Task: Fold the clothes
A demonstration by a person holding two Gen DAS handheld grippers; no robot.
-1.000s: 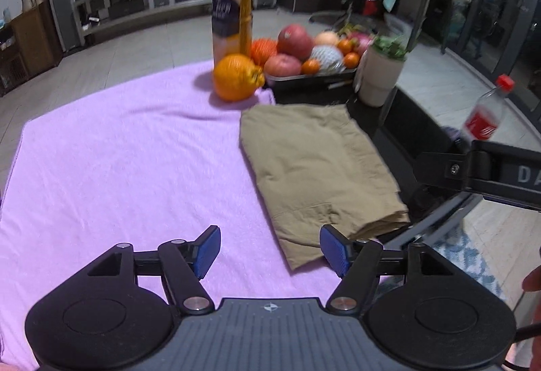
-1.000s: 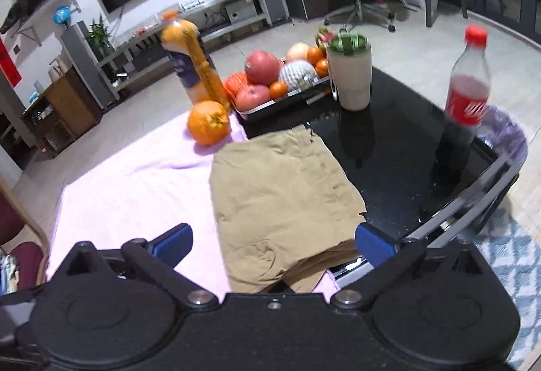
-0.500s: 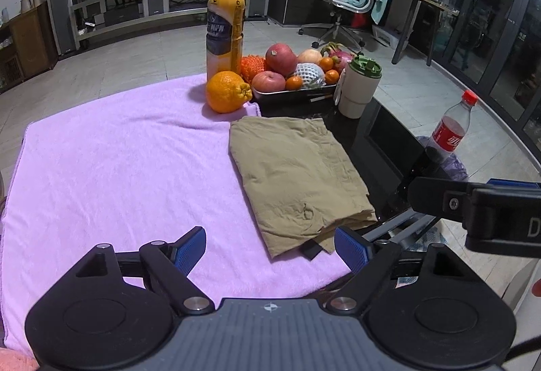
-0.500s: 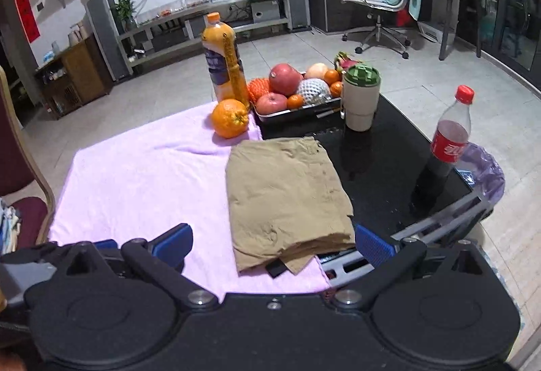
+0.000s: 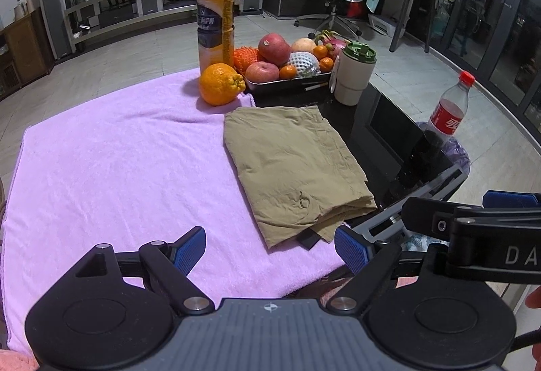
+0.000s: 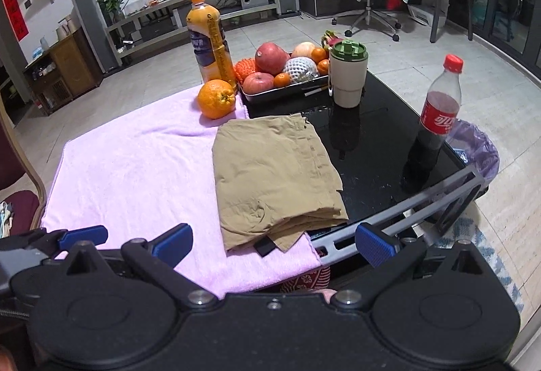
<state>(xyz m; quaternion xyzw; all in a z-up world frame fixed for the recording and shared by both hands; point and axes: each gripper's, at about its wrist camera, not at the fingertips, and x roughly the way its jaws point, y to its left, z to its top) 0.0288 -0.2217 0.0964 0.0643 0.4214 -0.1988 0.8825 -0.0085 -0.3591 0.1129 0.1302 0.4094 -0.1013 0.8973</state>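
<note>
Where towel (image 5: 118, 168) ends: fruit tray (image 5: 287, 85), bottles.

A large orange (image 5: 220, 84) sits on the far edge of the pink towel (image 5: 118, 161), with a tall juice bottle (image 5: 215, 20) upright just behind it at twelve o'clock. At its three o'clock a metal tray (image 5: 287, 85) holds apples and small oranges, and a cream cup with a green lid (image 5: 354, 73) stands just beside the tray's right end. Well apart at four o'clock, a red-capped cola bottle (image 6: 436, 121) stands on the black glass table (image 6: 372, 148).
</note>
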